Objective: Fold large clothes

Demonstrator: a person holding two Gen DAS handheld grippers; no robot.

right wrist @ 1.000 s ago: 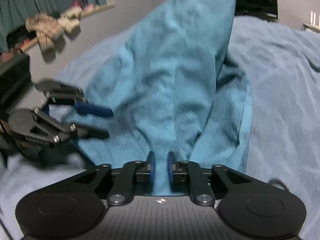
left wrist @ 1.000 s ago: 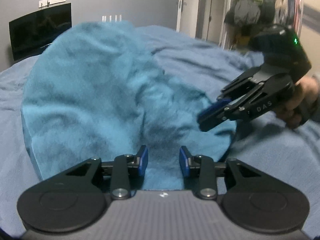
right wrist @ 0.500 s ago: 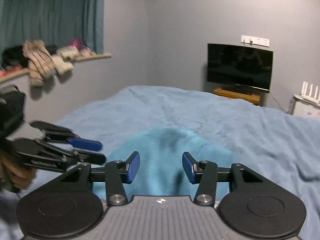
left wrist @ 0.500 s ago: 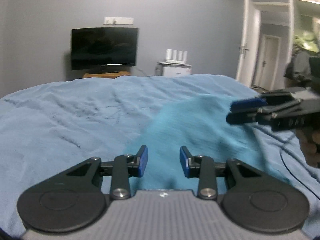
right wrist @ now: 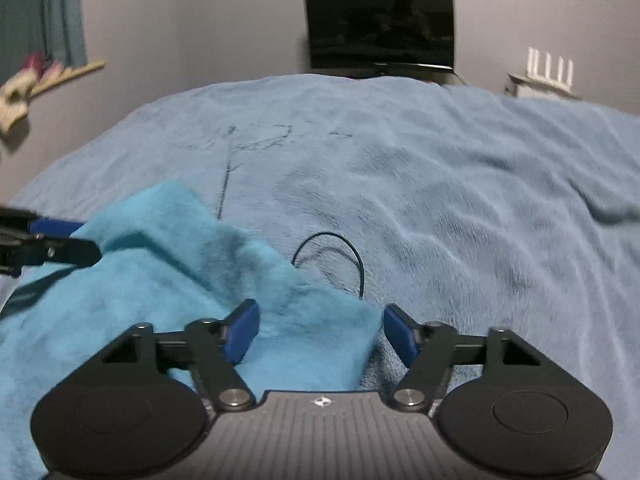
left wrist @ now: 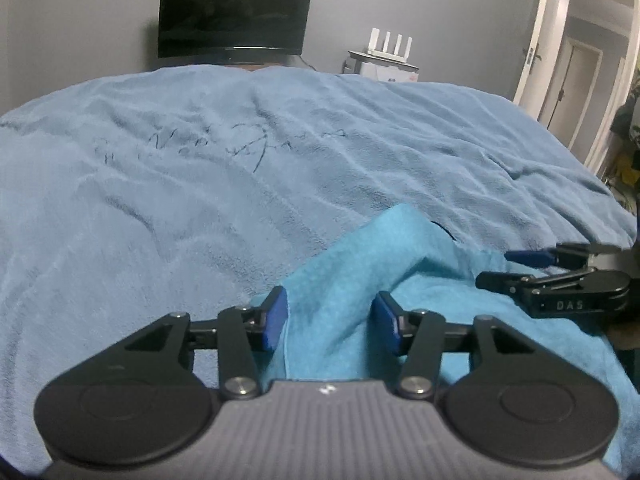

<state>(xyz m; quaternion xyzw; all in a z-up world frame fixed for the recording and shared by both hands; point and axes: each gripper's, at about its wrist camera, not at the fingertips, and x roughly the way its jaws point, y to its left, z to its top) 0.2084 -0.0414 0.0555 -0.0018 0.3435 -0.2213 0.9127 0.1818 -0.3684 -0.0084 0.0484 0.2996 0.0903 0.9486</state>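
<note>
My left gripper [left wrist: 328, 322] and right gripper [right wrist: 320, 334] both gape wide, gripping nothing. The fluffy teal cloth [right wrist: 160, 280] lies rumpled on the plush blue bed [left wrist: 200, 200] beneath them. I risk pinching the bedcover too, or snagging the thin black cable [right wrist: 340, 252] looped just beside it.

One towel [left wrist: 348, 280], one blanket [left wrist: 200, 184], one television [left wrist: 234, 20], one router [left wrist: 390, 44], one cable [right wrist: 340, 252], two tools: left [left wrist: 330, 322], right [right wrist: 320, 334].
</note>
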